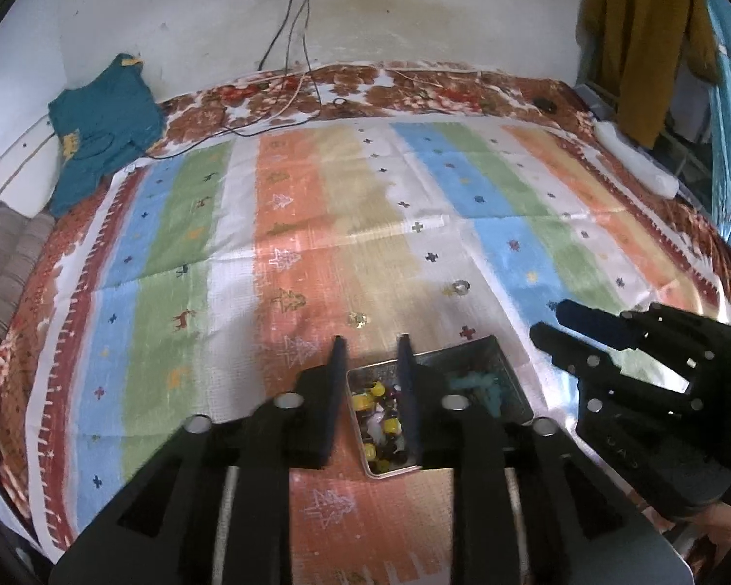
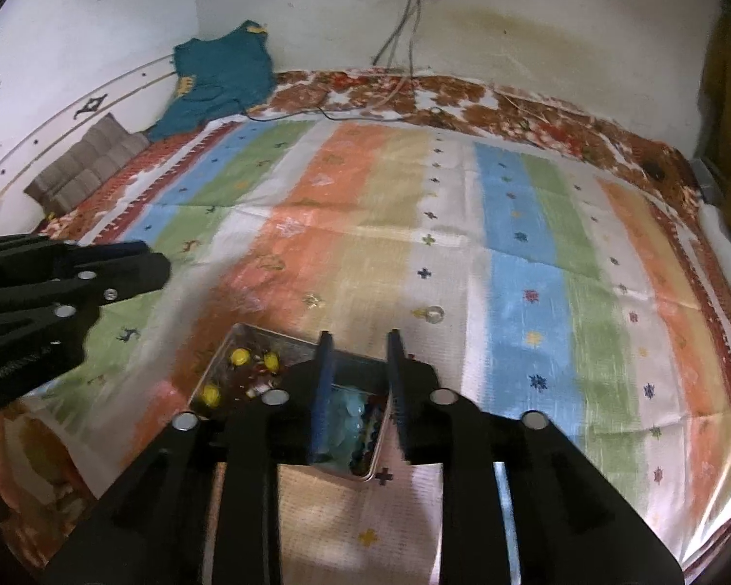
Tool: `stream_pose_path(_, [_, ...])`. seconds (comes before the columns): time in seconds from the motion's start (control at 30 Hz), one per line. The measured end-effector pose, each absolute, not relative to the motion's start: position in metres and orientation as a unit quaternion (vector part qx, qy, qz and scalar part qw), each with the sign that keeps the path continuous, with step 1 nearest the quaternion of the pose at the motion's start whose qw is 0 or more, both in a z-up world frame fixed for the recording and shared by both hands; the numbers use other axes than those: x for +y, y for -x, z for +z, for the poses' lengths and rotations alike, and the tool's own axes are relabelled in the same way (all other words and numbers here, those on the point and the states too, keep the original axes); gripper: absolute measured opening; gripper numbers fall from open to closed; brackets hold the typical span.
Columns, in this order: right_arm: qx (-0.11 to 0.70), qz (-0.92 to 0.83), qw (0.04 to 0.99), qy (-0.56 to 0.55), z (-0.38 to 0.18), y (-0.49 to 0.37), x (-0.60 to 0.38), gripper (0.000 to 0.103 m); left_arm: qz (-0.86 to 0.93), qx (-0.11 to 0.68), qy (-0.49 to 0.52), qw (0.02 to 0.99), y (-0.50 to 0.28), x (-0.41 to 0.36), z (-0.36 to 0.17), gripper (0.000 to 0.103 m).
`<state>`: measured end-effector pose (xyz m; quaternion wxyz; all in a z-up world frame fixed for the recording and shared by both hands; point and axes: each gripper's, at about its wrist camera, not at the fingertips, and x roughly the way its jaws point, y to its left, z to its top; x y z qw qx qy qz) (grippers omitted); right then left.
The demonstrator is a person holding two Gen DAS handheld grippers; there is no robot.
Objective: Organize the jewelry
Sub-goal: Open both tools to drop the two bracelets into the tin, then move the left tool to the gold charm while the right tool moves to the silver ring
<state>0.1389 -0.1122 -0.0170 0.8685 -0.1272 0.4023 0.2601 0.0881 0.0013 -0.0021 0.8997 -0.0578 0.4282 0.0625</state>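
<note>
Metal tin (image 1: 463,348) of beads, long axis running left-right on bed; both tools (image 1: 369,341) (image 2: 355,336) parted, empty, above it.

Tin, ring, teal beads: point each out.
Tin (image 1: 463,347): left wrist view, far rim.
Ring (image 2: 434,313): right wrist view, on its band.
Teal beads (image 2: 347,412): right wrist view, middle of the pile.

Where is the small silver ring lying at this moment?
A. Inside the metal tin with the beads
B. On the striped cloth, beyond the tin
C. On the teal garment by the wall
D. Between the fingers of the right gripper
B: the silver ring lies alone on the striped cloth, past the far edge of the metal tin.
</note>
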Motion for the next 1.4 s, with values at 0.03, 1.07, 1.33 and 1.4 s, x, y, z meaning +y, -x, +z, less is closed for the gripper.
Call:
stream_pose_path(0.03, [0.406, 0.258, 0.868, 0.126, -0.018, -0.14, -0.113, 0.027, 0.063, 0.428, 0.059, 0.9, -0.088, 0.003, -0.002, 0.025])
stream_pose_path(1.07, [0.491, 0.198, 0.838, 0.131, -0.051, -0.207, -0.114, 0.045, 0.063, 0.514, 0.067, 0.853, -0.141, 0.028, -0.052, 0.044])
stream_pose_path(1.33, [0.514, 0.188, 0.826, 0.134, -0.065, -0.229, -0.11, 0.045, 0.066, 0.543, 0.068, 0.835, -0.163, 0.036, -0.07, 0.044])
stream_pose_path(1.4, [0.519, 0.187, 0.823, 0.136, -0.069, -0.233, -0.109, 0.045, 0.062, 0.546, 0.066, 0.833, -0.167, 0.035, -0.072, 0.044])
